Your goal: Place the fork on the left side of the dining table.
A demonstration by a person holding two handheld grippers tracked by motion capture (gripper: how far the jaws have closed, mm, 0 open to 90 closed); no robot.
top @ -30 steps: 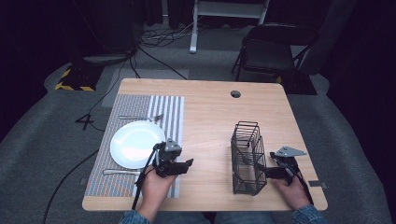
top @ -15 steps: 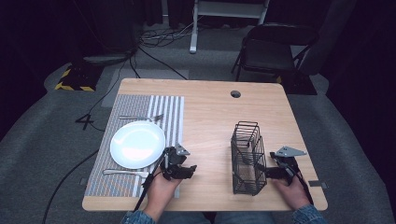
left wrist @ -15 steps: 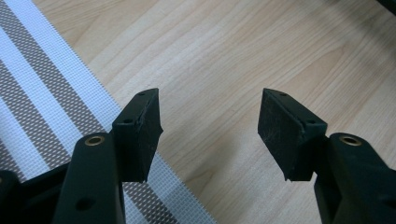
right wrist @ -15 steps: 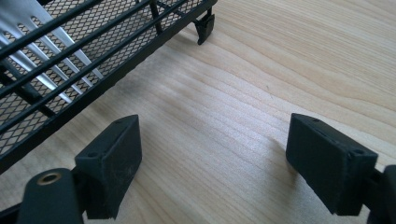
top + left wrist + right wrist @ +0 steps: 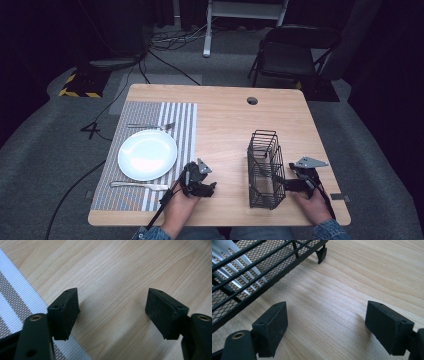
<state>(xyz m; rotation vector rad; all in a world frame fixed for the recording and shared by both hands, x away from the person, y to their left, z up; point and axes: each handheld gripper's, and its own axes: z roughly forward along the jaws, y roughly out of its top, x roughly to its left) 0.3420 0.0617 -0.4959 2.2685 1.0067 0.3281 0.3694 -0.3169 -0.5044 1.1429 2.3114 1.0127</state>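
Wooden table (image 5: 225,120), round cable hole (image 5: 252,100) near far edge. Striped placemat (image 5: 184,125) on left part. Fork (image 5: 150,126) on mat beyond white plate (image 5: 147,154), knife (image 5: 138,185) on near side. Black folding chair (image 5: 290,55) behind table, right. Cables (image 5: 165,45) on grey floor. Yellow-black striped base (image 5: 80,85) at left.

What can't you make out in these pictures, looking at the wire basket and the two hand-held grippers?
- Wire basket, high view: contents too small to tell; right gripper view cuts off the shiny utensil behind its mesh.
- Right hand-held gripper, high view: jaws too dark to separate.
- Left hand-held gripper, left gripper view: body cut off by the bottom edge.
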